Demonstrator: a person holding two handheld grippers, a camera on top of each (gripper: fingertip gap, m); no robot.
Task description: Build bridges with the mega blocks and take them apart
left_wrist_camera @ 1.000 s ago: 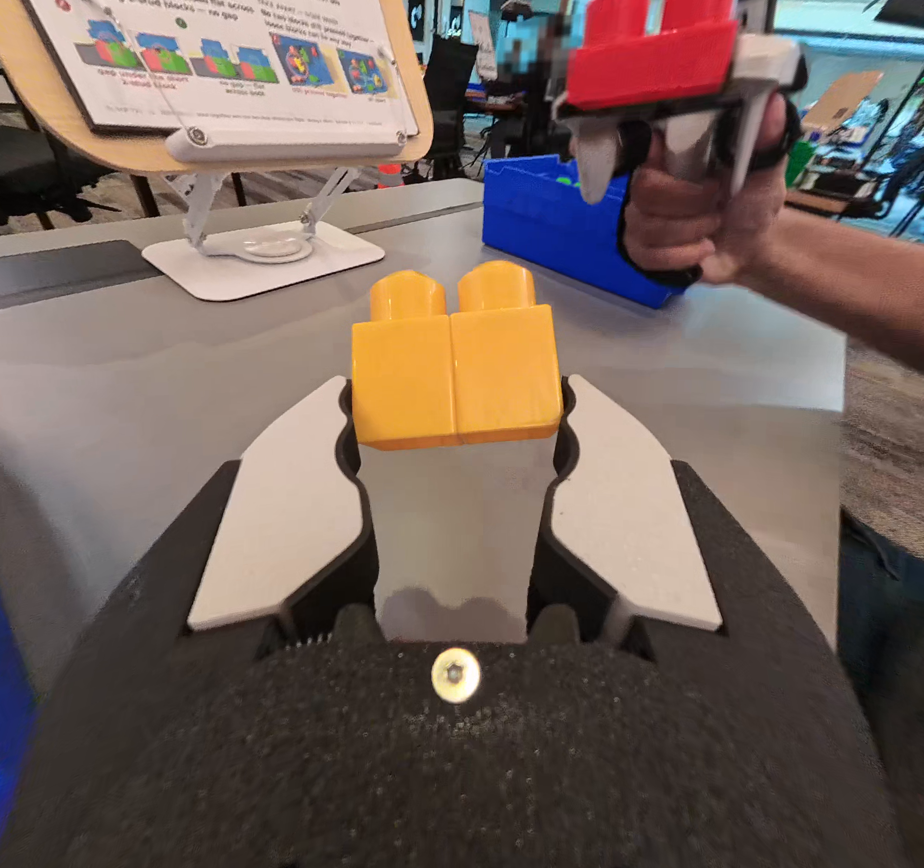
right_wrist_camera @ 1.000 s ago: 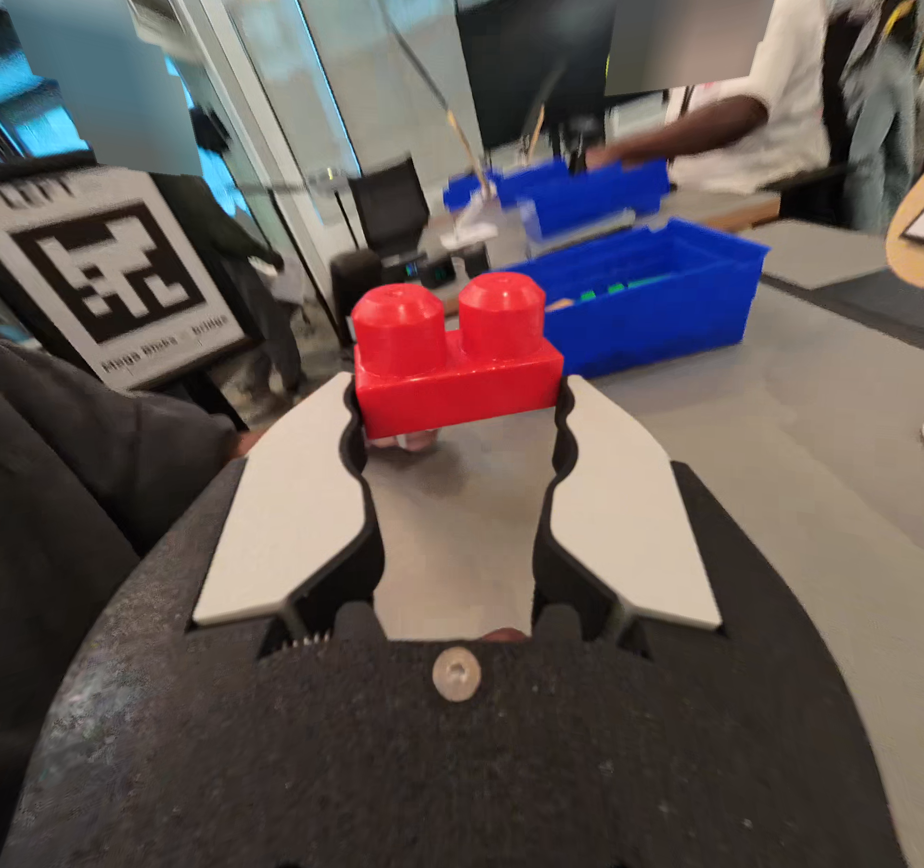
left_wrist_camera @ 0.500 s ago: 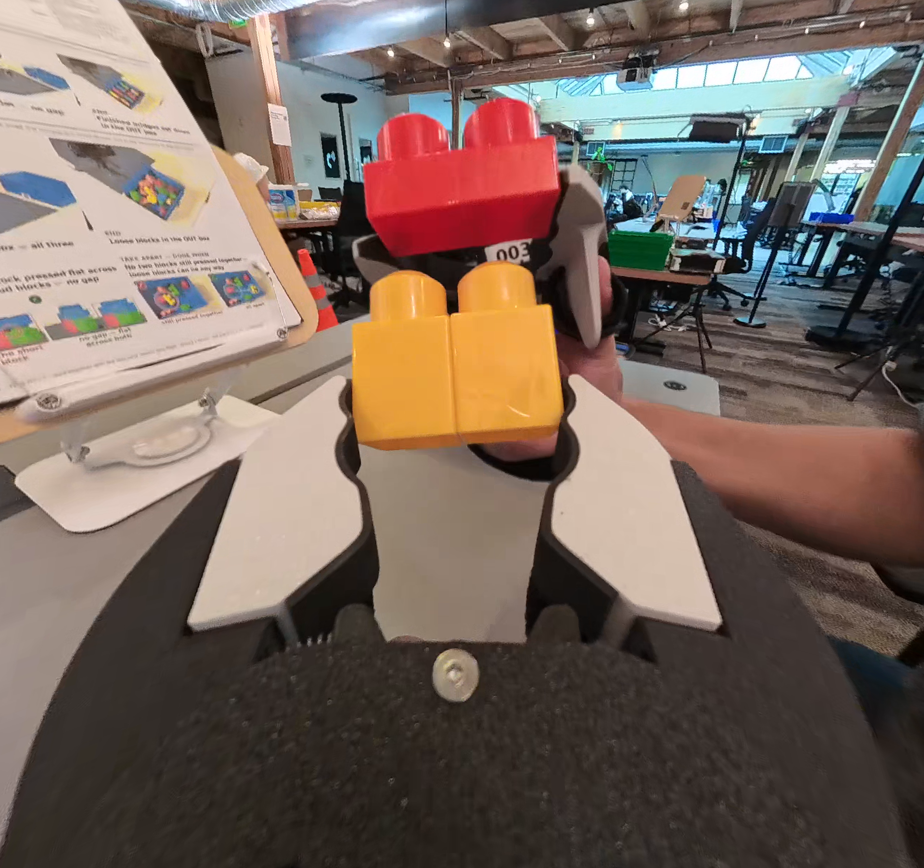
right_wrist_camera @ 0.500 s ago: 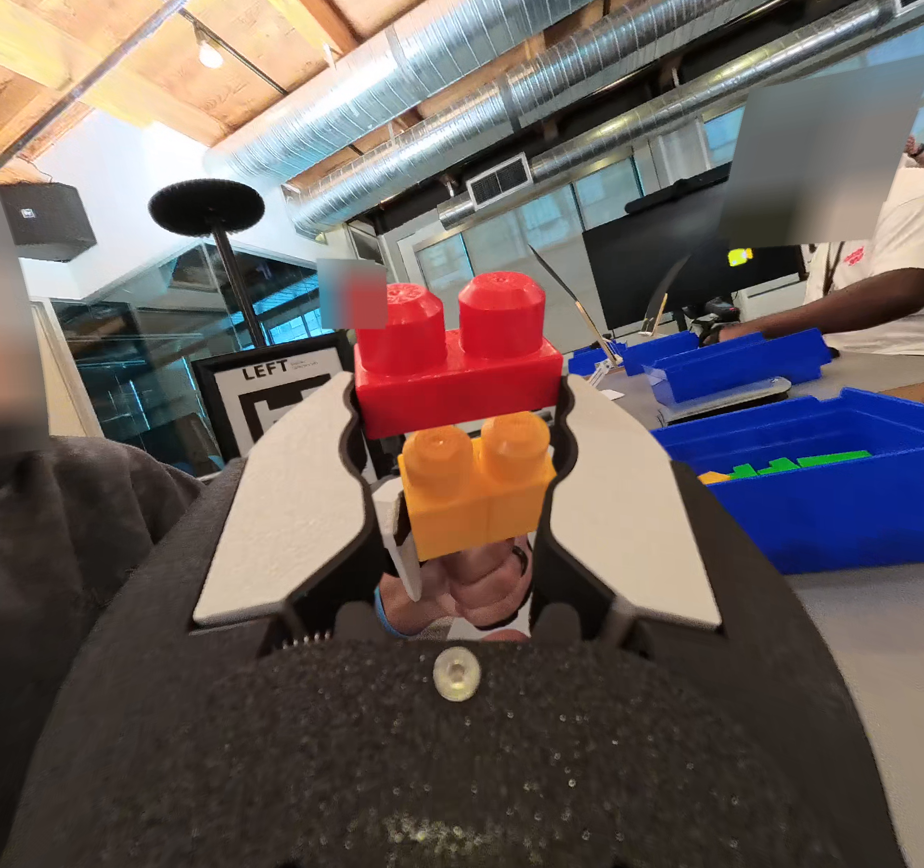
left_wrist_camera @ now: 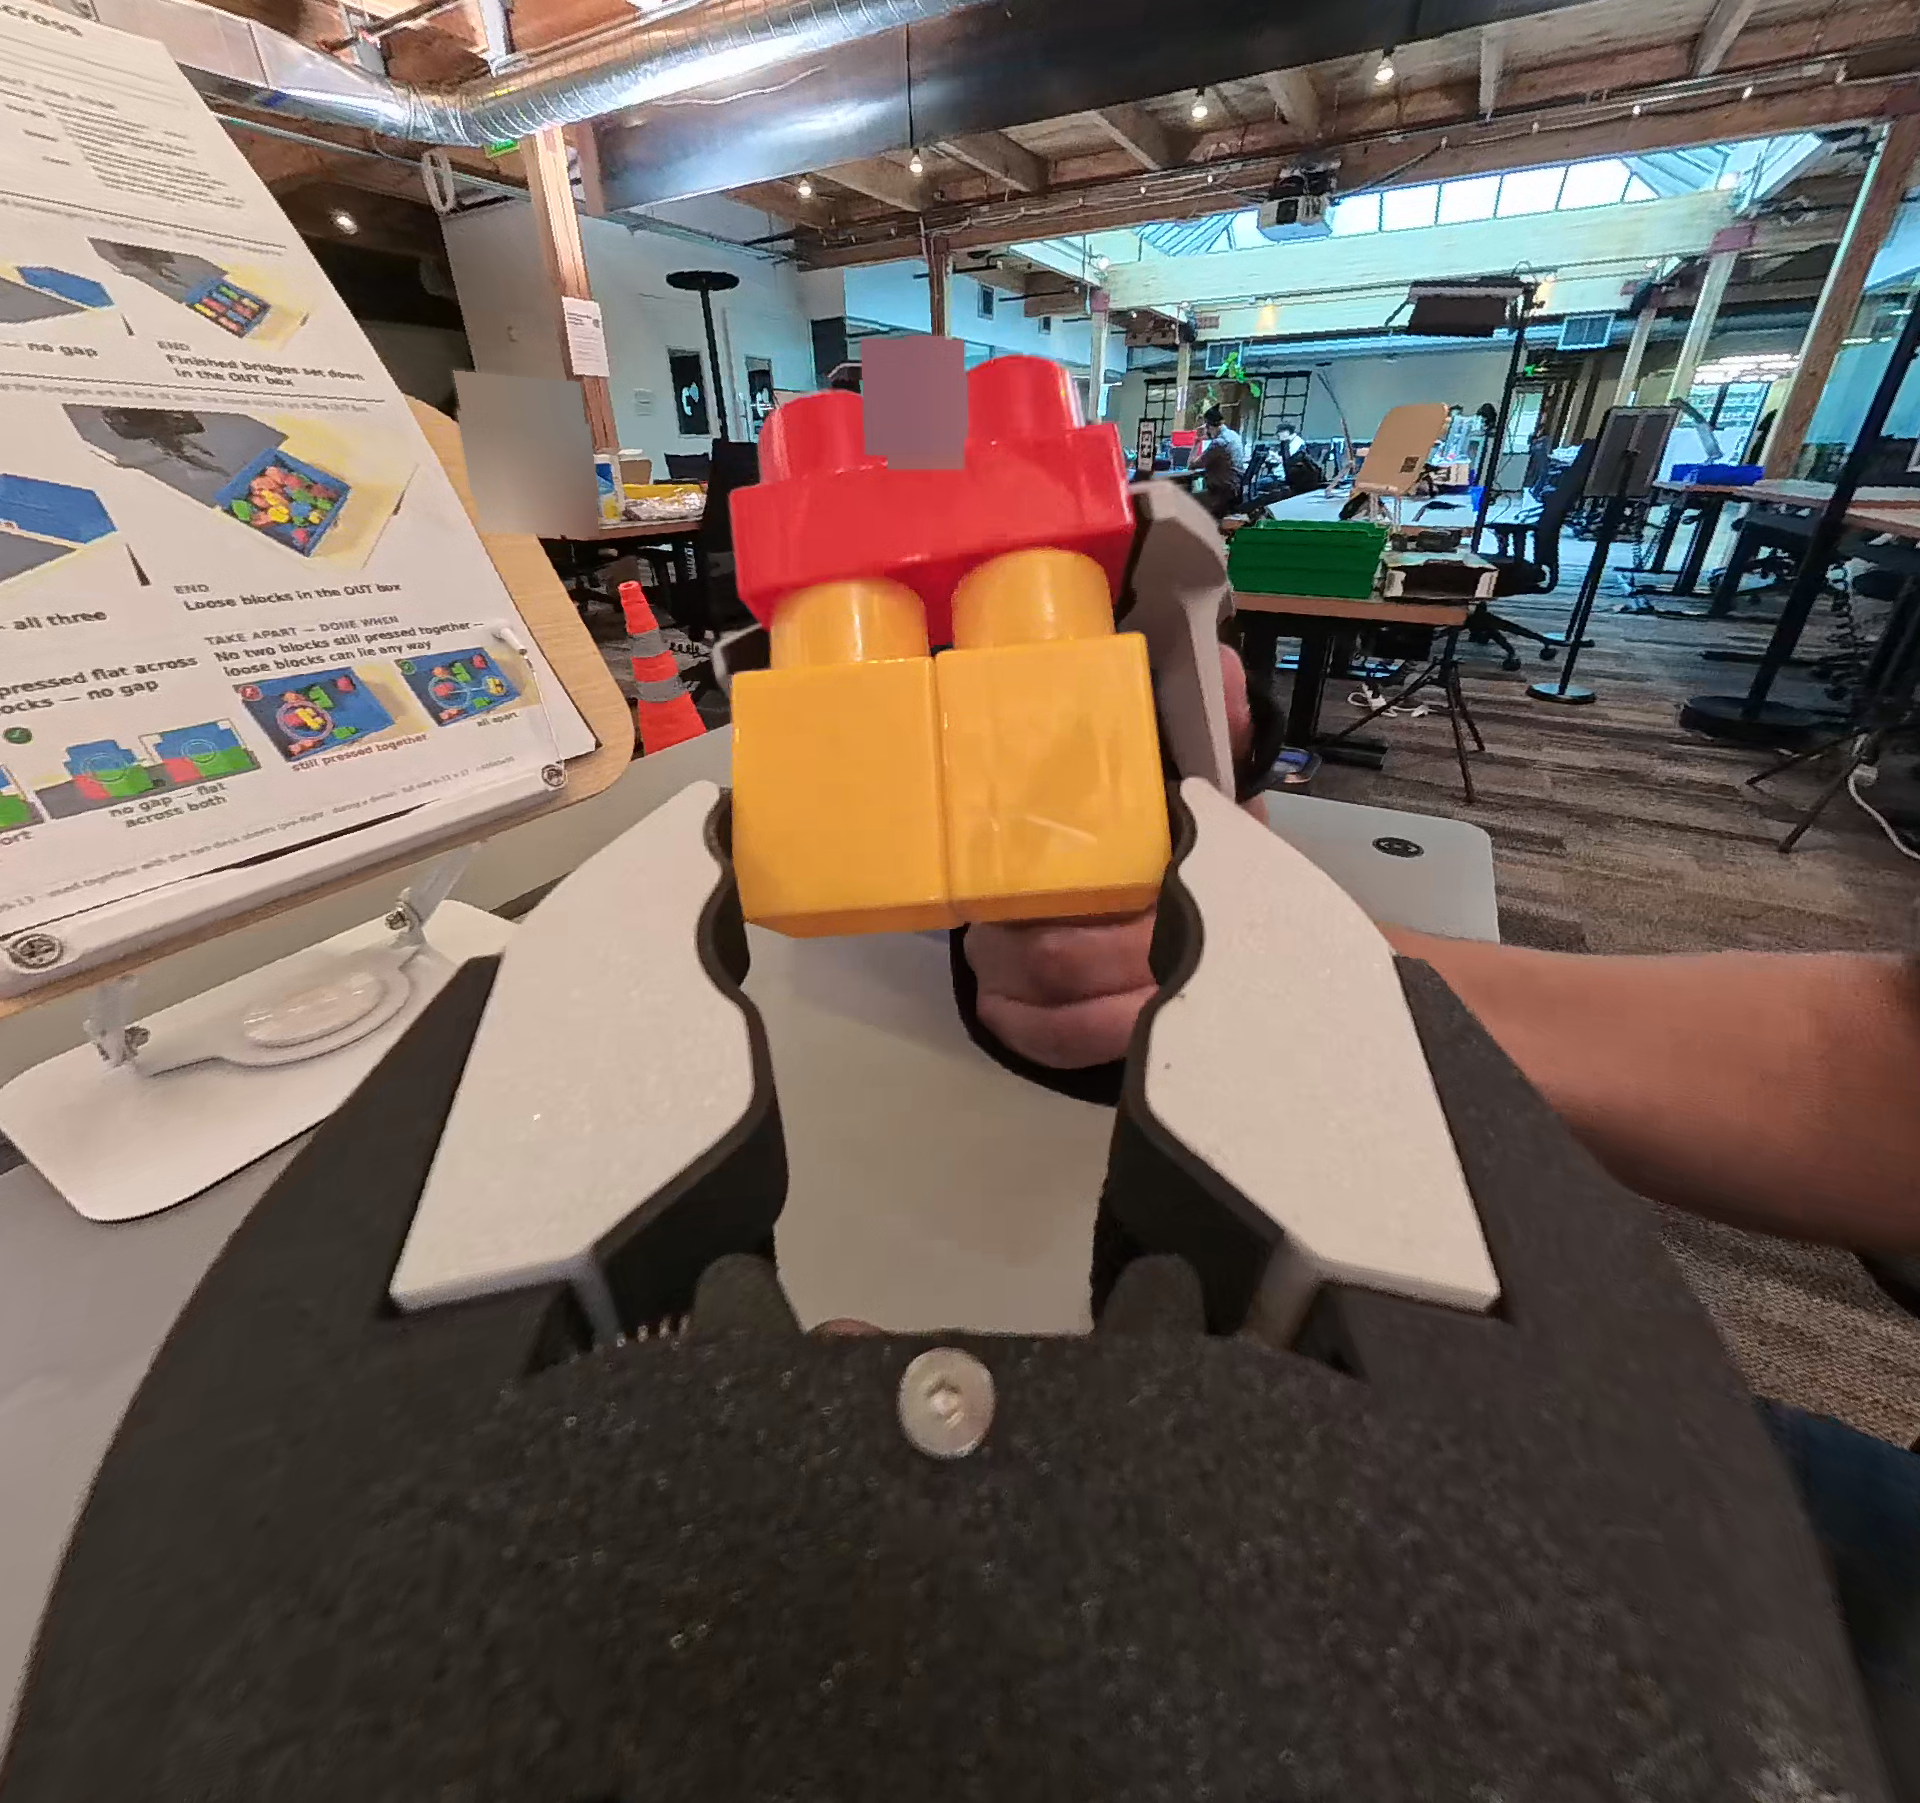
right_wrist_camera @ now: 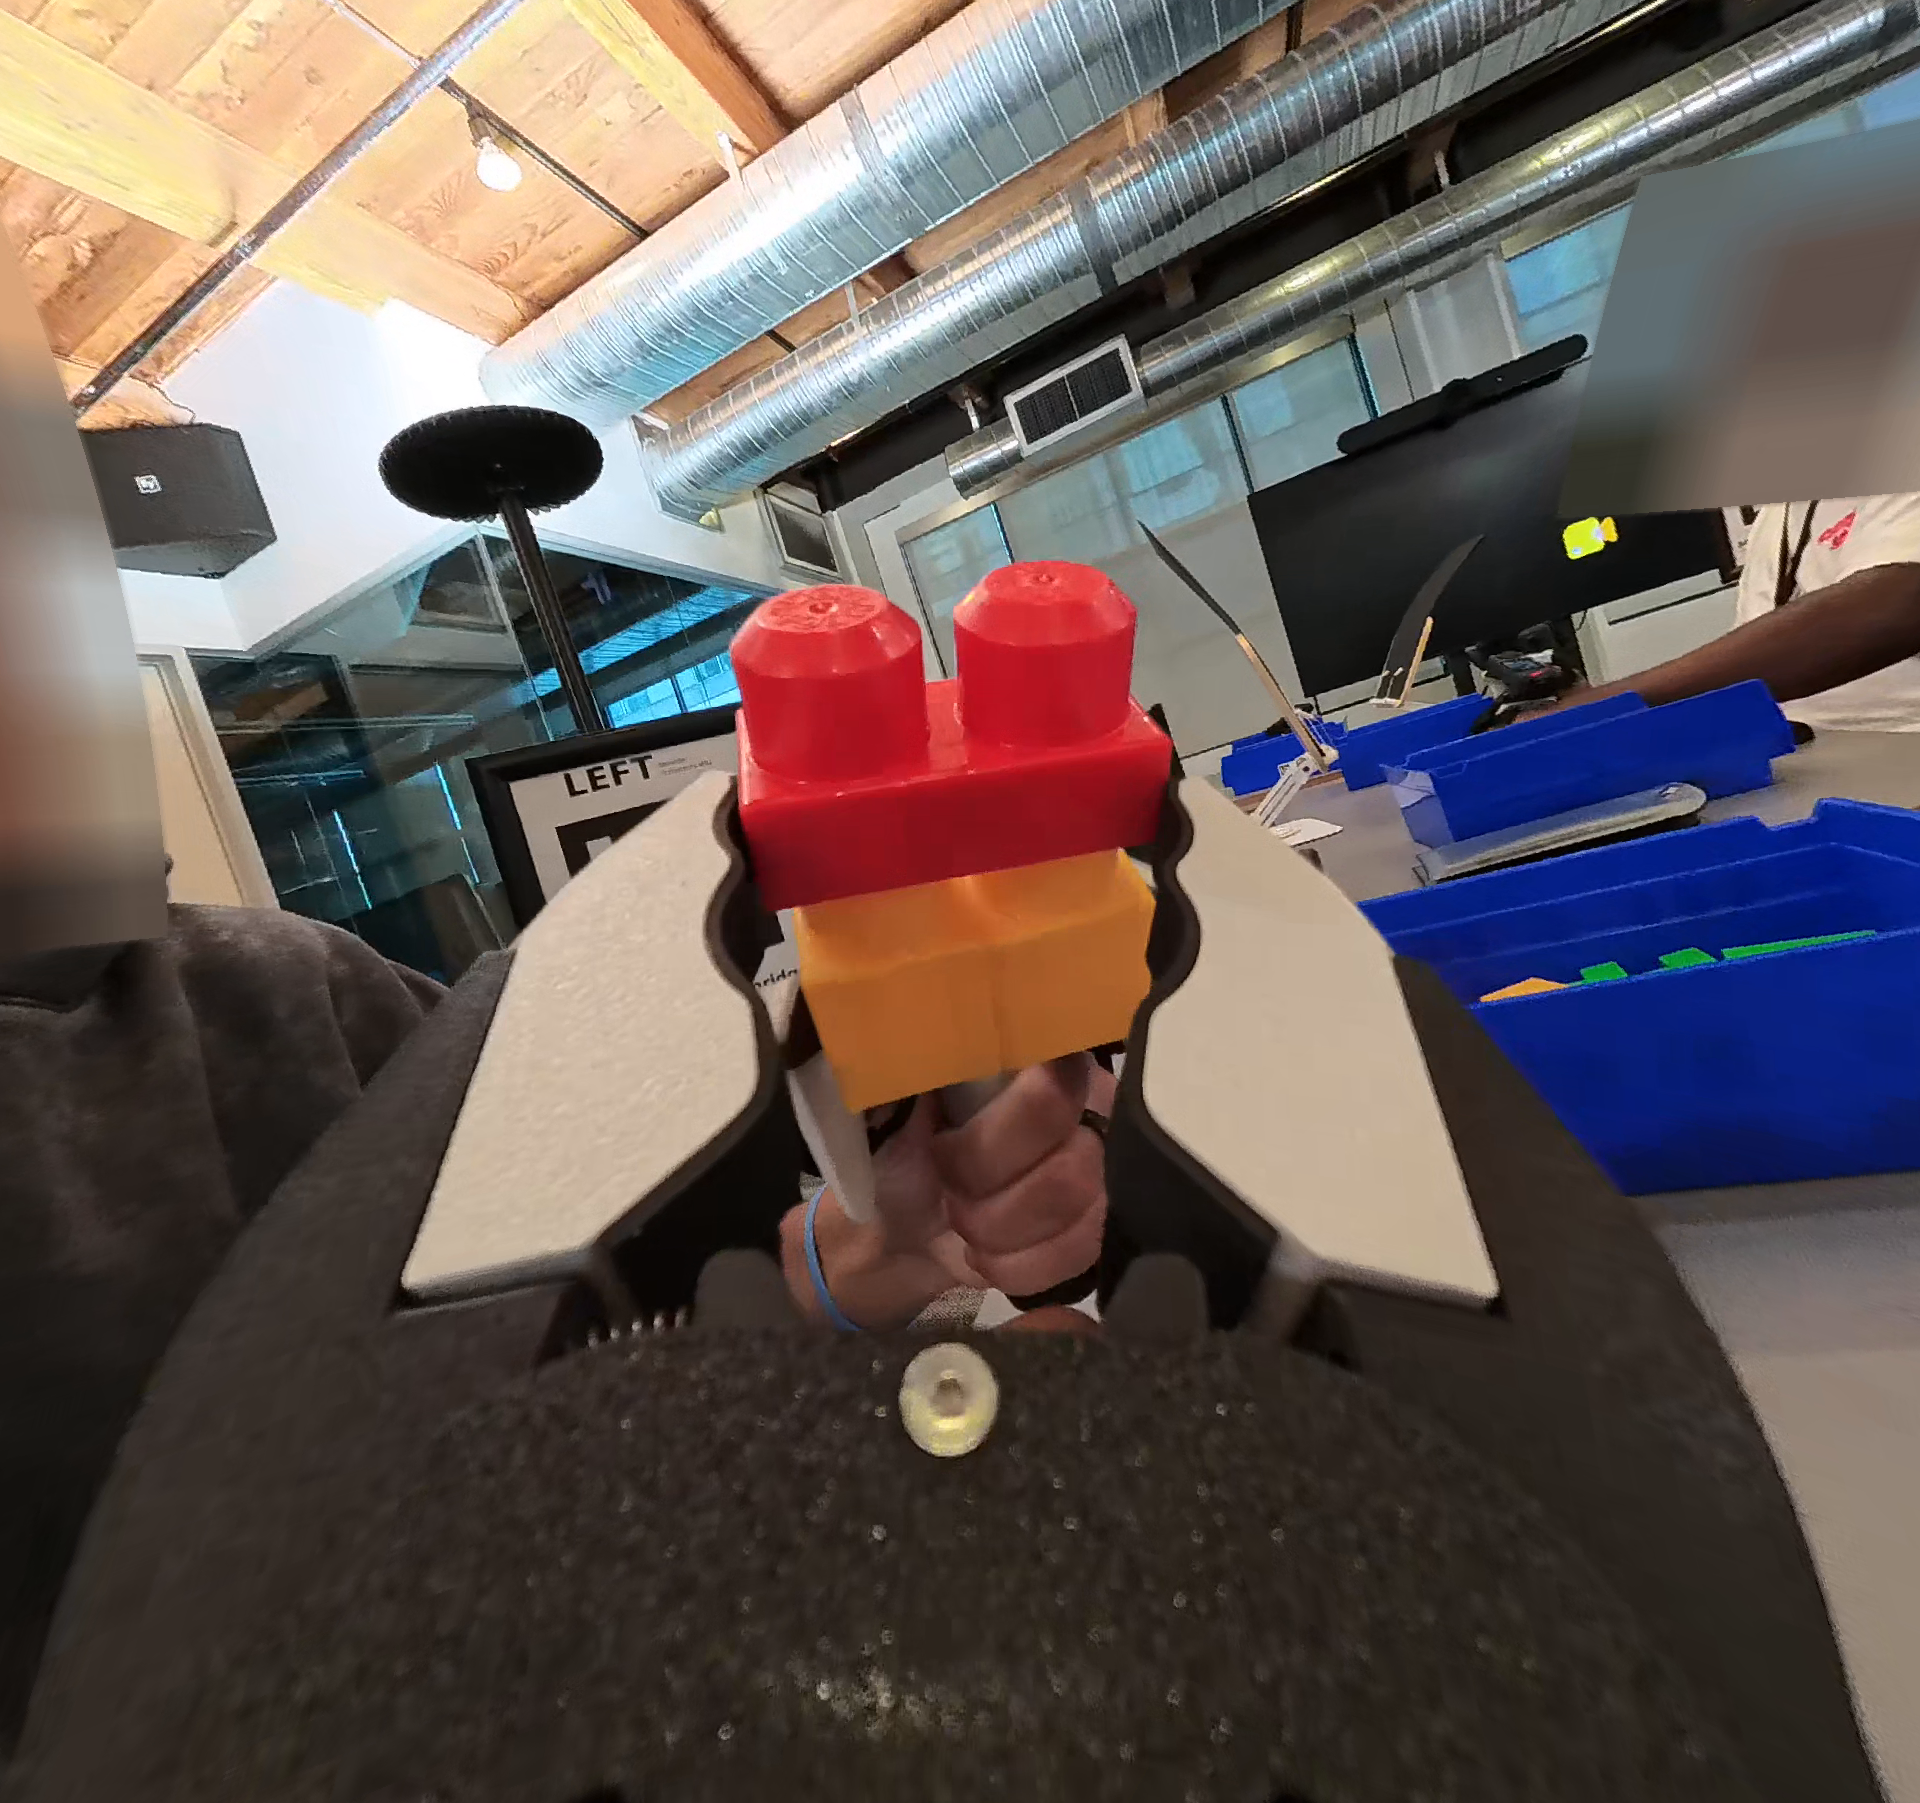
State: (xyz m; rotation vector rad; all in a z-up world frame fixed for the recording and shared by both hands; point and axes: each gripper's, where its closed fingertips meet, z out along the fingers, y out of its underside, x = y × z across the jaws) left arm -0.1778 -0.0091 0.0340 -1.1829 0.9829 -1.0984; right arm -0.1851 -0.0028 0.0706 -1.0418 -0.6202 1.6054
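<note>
Mega blocks: I've got two in play, both held up in the air above the grey table [left_wrist_camera: 935, 1130]. My left gripper [left_wrist_camera: 951, 860] is pinching the tall yellow block [left_wrist_camera: 945, 777] by its sides, studs up. My right gripper [right_wrist_camera: 951, 849] is pinching the flat red block [right_wrist_camera: 951, 808] by its ends, directly over the yellow one. In the left wrist view the yellow studs have entered the red block's underside, but a good length of stud is exposed below it, so I judge the joint started, not seated. The red block also looks slightly tilted there. Progress: early. One partial joint and, as far as I can see, no finished bridge anywhere. Left to do: press red fully down with no gap, add the other support block, then set the bridge down and later pull it apart. More blocks lie in the blue bin [right_wrist_camera: 1662, 1057] on the table to the right. The instruction sheet [left_wrist_camera: 208, 506] stands far left on its stand. Risk as I read it: pressing while tilted could jam one stud.
</note>
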